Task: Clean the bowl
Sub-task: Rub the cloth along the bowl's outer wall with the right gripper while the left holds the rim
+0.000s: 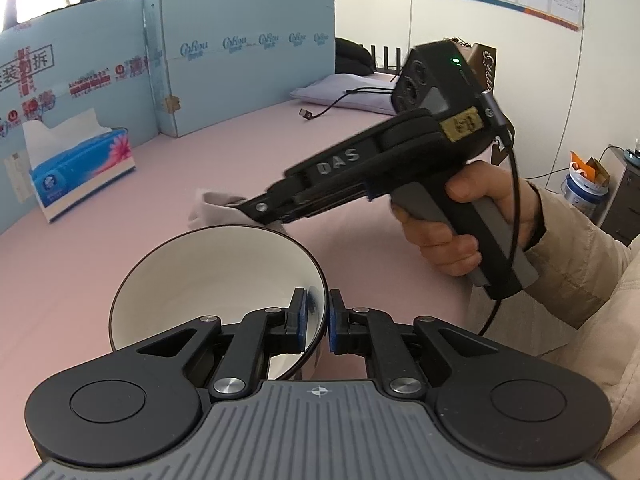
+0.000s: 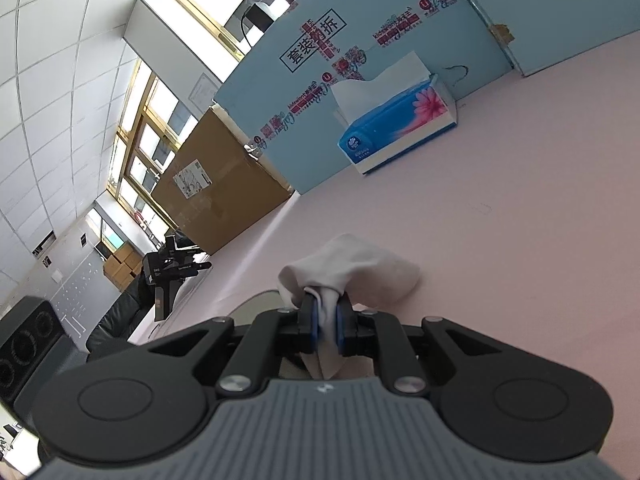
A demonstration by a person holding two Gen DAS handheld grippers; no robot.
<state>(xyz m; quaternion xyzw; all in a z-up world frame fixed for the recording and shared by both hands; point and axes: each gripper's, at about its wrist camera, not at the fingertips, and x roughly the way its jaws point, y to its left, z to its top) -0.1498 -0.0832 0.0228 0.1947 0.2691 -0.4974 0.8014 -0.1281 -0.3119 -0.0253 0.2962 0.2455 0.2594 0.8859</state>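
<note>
The left gripper (image 1: 318,320) is clamped on the wall of the bowl (image 1: 200,280), one pad inside against the white interior and the other outside on the dark exterior. The bowl is held tilted, its opening turned toward the far side of the pink table (image 1: 220,152), its dark rim raised above the surface.

Just past the bowl's far rim, the right gripper (image 2: 328,326) is pinched tight on a crumpled white tissue (image 2: 352,268); in its own view the paper is seen squeezed between the blue pads, bunched up ahead of the fingers and trailing down behind them. From the left wrist view the same tissue (image 1: 212,208) is caught at the tip of the right tool, right at the bowl's far edge; whether paper and rim touch cannot be told. The handle of that tool is gripped by the person's right hand (image 1: 460,220), a beige sleeve (image 1: 580,264) behind it.

Further out, a blue tissue box (image 1: 80,168) with a sheet sticking up is stood on the table, backed by a light-blue cardboard panel (image 1: 240,60). A black cable (image 1: 340,100) is lying near the far end, beside a pale pillow (image 1: 340,90).
</note>
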